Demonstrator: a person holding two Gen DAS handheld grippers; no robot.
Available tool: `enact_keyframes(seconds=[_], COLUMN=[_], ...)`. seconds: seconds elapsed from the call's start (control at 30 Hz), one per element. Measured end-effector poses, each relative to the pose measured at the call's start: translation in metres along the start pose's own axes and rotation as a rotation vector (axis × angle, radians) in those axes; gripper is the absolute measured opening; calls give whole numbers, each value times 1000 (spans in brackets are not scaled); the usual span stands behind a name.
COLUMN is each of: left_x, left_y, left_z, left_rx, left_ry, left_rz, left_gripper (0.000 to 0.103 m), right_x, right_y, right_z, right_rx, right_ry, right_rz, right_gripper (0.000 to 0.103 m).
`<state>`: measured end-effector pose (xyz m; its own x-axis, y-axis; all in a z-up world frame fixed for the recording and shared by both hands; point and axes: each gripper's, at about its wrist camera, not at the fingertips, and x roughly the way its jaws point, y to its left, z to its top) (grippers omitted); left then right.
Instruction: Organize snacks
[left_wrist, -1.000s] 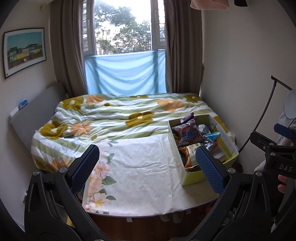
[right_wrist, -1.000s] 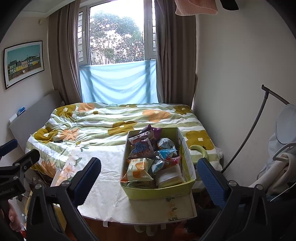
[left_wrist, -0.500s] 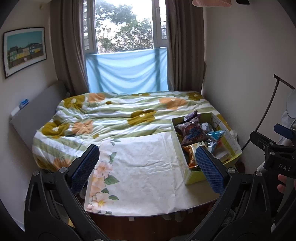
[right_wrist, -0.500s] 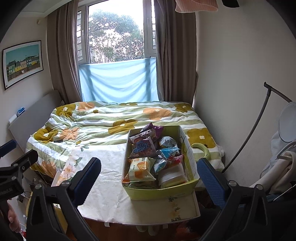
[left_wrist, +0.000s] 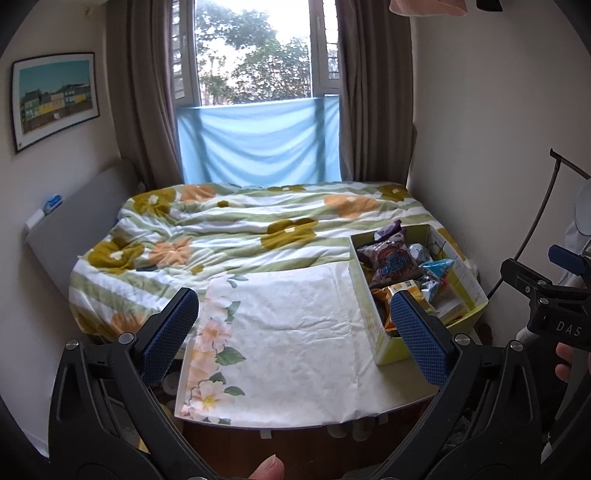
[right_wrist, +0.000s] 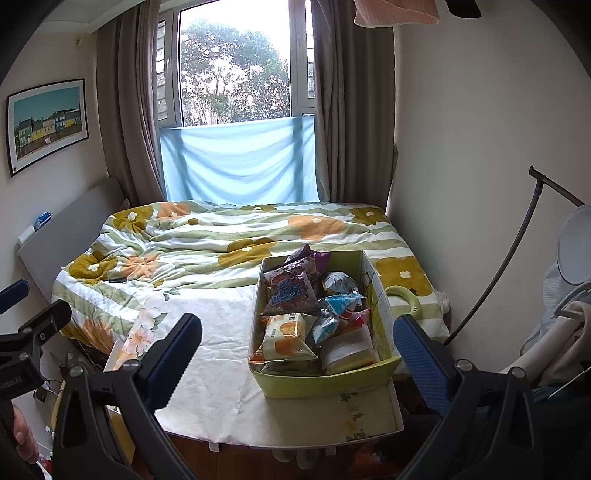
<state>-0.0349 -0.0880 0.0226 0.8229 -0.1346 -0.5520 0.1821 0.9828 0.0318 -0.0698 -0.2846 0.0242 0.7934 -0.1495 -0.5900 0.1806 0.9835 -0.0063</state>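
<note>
A yellow-green cardboard box (right_wrist: 328, 382) (left_wrist: 369, 310) full of several snack packets stands on the right part of a small table with a white floral cloth (right_wrist: 221, 354) (left_wrist: 295, 332). On top lie a dark purple-brown bag (right_wrist: 290, 291) (left_wrist: 393, 260), an orange-and-white packet (right_wrist: 286, 338), a blue packet (right_wrist: 340, 304) and a white-yellow pack (right_wrist: 349, 354). My left gripper (left_wrist: 293, 339) is open and empty, hovering short of the table's left half. My right gripper (right_wrist: 299, 360) is open and empty, its wide jaws framing the box from a distance.
Behind the table is a bed with a green, orange and white flowered quilt (right_wrist: 221, 243). A yellow-green handle (right_wrist: 406, 299) lies on the bed right of the box. A dark curved stand (right_wrist: 517, 236) and pale fabric stand at the right wall. A grey headboard (right_wrist: 66, 229) lines the left.
Both grippers have drifted slightly, so the box sits a little further right in each view. Both stay open and empty; the snacks have not moved.
</note>
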Motion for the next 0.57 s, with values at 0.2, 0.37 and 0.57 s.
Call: enact_keyframes(seconds=[0.2,0.37,0.57], left_x=[-6,-7,-9], left_y=[4,7,11], left_z=[-1,-2,-4], left_rx=[-1,-2,-6], left_ry=[-14,-13,-11], left_rz=[8,0,-7], left_gripper=[103,103,103], right_x=[0,0,1], right_y=[-1,0,3], right_z=[1,1,0], right_rx=[0,0,-3], right_ry=[0,1,4], right_rz=[1,0,0], right_gripper=[102,102,102])
